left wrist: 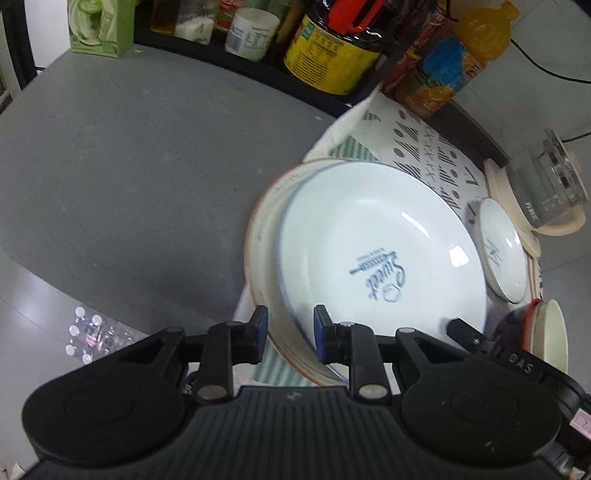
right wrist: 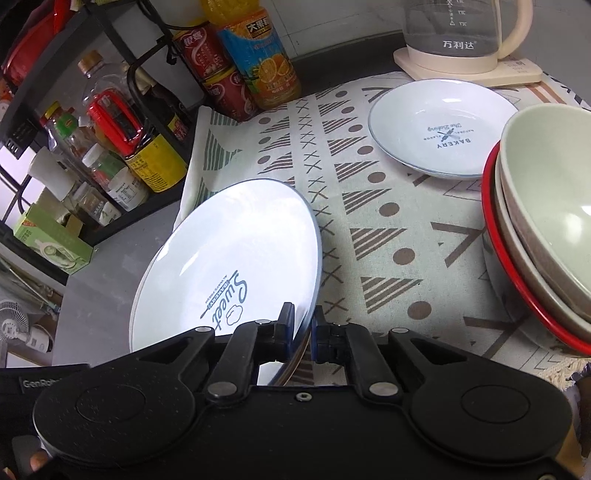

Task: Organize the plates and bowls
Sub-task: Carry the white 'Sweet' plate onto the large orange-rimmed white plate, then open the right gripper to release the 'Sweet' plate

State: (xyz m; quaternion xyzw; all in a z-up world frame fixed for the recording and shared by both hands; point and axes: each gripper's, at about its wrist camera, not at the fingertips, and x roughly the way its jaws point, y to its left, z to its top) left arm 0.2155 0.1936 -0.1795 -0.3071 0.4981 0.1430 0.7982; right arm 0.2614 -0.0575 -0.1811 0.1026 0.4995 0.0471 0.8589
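I count three plates point(left wrist: 384, 258), three stacked bowls point(right wrist: 546, 229), one kettle point(right wrist: 461, 33), one cloth point(right wrist: 369, 229), and two claws point(left wrist: 290, 328) in view.

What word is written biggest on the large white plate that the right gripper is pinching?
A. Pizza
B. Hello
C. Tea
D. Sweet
D. The right wrist view shows the right gripper clamped on the rim of the large white plate, and the big blue script printed on its face reads "Sweet", next to a small cloud-like outline.
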